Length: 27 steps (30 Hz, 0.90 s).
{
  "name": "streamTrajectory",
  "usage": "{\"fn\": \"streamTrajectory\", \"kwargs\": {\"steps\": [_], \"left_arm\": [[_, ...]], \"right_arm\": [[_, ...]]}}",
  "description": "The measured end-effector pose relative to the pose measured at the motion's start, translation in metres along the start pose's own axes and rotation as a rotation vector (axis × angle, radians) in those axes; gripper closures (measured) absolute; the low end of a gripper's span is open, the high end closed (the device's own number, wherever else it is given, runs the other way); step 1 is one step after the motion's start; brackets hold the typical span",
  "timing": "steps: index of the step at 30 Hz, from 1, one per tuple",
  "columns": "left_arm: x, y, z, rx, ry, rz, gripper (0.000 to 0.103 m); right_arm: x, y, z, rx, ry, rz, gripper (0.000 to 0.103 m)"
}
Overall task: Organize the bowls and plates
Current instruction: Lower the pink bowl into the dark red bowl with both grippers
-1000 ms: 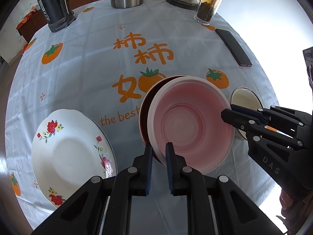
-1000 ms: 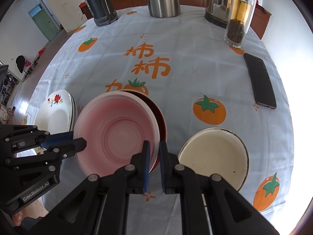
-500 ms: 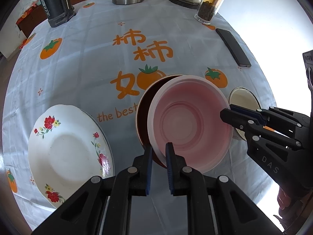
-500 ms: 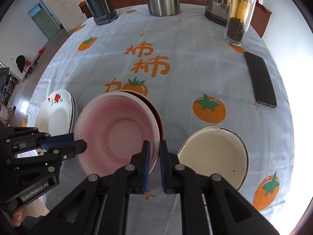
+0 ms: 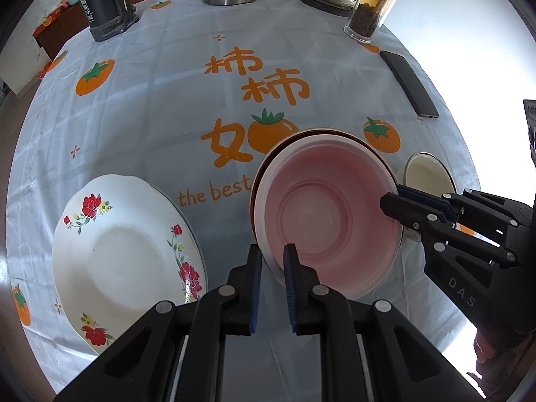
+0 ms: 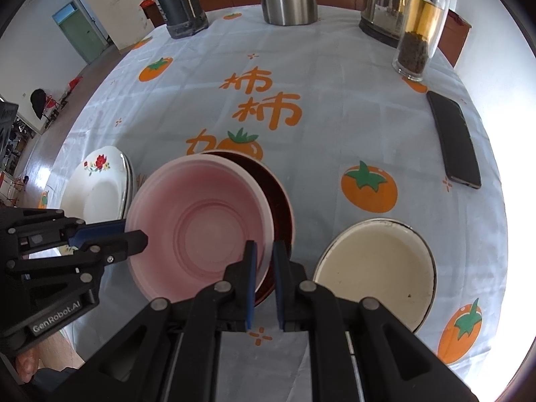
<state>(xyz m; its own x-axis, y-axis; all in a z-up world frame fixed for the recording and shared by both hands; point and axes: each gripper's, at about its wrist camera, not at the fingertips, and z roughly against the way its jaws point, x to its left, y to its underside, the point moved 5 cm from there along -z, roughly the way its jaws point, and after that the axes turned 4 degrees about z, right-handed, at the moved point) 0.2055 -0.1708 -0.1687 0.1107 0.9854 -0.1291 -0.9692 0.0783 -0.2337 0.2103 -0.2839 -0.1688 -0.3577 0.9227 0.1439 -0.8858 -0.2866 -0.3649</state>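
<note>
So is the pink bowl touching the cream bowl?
Apart. The right wrist view shows tablecloth between the pink bowl and the cream bowl.

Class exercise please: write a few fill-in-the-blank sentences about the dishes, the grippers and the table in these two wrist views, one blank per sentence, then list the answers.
1. Both grippers, left gripper and right gripper, are shut on the rim of the ______ bowl.
2. That bowl sits inside a larger ______ bowl.
3. The white plate is decorated with red ______.
4. The tablecloth is printed with ______ fruits.

Answers: pink; dark red; flowers; orange
</note>
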Motion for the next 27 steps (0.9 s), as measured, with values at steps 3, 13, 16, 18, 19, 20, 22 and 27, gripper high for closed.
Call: {"fn": "streamTrajectory", "kwargs": {"steps": [3,13,16,18,19,20,22,27], "left_arm": [[-0.0005,-0.0005,-0.0003,-0.001,0.000,0.000,0.088],[-0.0064,-0.0056,0.0026,-0.010,0.018,-0.014,0.088],[-0.0057,-0.0066,0.0014,-0.011,0.011,-0.016,0.088],[-0.0049,-0.0073,0.0012,-0.010,0.014,-0.014,0.088],[-0.0046,-0.0074,0.0014,-0.010,0.013,-0.013,0.088],[-0.0042,-0.0071,0.0013,-0.011,0.013,-0.012,0.088],[-0.0042,-0.0067,0.0013,-0.012,0.011,-0.009,0.088],[-0.0046,-0.0060,0.0011,-0.016,0.005,-0.009,0.088]], "right_arm": [[-0.0001,-0.0004,0.0012,-0.004,0.009,0.005,0.093],[-0.0058,-0.0027,0.0047,-0.023,0.033,-0.006,0.093],[-0.0066,-0.0032,0.0044,-0.023,0.028,-0.007,0.093],[-0.0062,-0.0034,0.0041,-0.025,0.031,-0.005,0.093],[-0.0063,-0.0034,0.0039,-0.026,0.028,-0.007,0.093],[-0.0063,-0.0030,0.0041,-0.028,0.027,-0.008,0.093],[-0.0060,-0.0027,0.0039,-0.028,0.026,-0.007,0.093],[-0.0061,-0.0023,0.0043,-0.029,0.024,-0.006,0.092]]}}
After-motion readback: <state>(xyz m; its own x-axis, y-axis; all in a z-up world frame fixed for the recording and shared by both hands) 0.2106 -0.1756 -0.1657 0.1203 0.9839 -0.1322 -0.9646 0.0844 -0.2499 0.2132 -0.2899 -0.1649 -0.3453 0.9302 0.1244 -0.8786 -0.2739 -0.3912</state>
